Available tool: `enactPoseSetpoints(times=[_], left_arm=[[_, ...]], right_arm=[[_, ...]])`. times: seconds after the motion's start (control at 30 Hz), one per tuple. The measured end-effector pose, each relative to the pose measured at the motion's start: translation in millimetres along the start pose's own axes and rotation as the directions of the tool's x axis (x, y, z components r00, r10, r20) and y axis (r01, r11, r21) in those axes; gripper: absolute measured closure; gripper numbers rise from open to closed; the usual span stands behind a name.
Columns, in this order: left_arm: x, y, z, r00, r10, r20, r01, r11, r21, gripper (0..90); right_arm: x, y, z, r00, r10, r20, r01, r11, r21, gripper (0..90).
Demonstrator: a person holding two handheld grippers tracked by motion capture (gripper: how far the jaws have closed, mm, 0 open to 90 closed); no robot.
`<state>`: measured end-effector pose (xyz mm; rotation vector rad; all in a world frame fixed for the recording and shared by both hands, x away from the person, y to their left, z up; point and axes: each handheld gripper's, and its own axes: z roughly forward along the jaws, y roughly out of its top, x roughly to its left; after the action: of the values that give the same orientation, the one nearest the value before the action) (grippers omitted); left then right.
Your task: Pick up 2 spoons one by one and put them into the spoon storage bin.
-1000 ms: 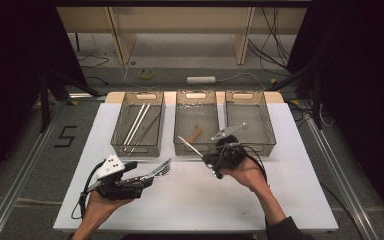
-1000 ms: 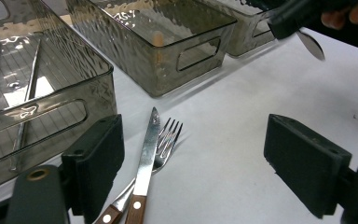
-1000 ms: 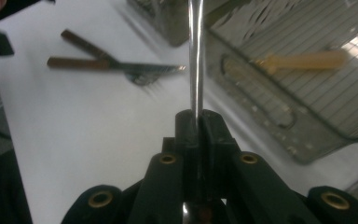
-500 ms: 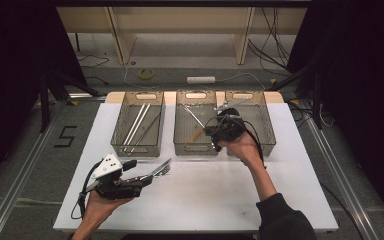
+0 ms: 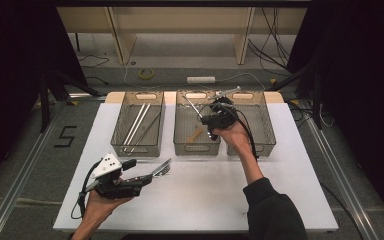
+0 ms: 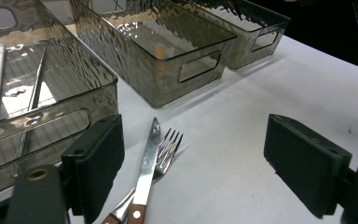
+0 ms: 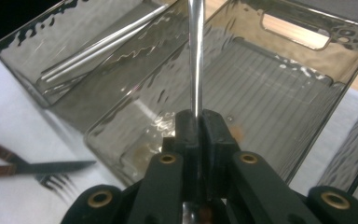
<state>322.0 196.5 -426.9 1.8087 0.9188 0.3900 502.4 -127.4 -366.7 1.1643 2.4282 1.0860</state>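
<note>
Your right hand-held gripper (image 5: pixel 211 119) has moved farther out over the middle bin (image 5: pixel 196 122), its jaws pinching a slim metal utensil (image 7: pixel 195 56) whose shaft rises above that bin. Your left hand-held gripper (image 6: pixel 193 154) rests low on the worktop (image 5: pixel 280 190), jaws spread wide around a wood-handled knife (image 6: pixel 147 168) lying across a fork (image 6: pixel 167 151).

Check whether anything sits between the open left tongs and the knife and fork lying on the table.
Nothing visible does. The left tongs are open, with the knife and fork lying crossed on the bare white table just ahead, nearer one jaw. The bins stand farther back, clear of that path.
</note>
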Motion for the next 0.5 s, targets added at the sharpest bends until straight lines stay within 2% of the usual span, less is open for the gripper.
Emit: enactPoseSetpoints(times=[0.07, 0.13, 0.5], left_arm=[[0.9, -0.6, 0.0, 1.0, -0.005, -0.008, 0.005, 0.9999, 0.011, 19.8], [1.6, -0.2, -0.4, 0.9998, -0.016, -0.01, 0.016, 0.9999, -0.001, 19.8], [1.1, 0.1, 0.2, 0.9999, -0.009, -0.012, 0.009, 1.0, 0.004, 19.8]], right_arm=[[-2.1, 1.5, 2.4, 0.9999, 0.016, 0.005, -0.016, 1.0, -0.006, 86.4], [-3.3, 2.8, 5.2, 0.9998, 0.014, 0.016, -0.014, 1.0, -0.005, 86.4], [-14.3, 4.1, 20.6, 0.9973, 0.038, 0.062, -0.038, 0.999, 0.009, 86.3]])
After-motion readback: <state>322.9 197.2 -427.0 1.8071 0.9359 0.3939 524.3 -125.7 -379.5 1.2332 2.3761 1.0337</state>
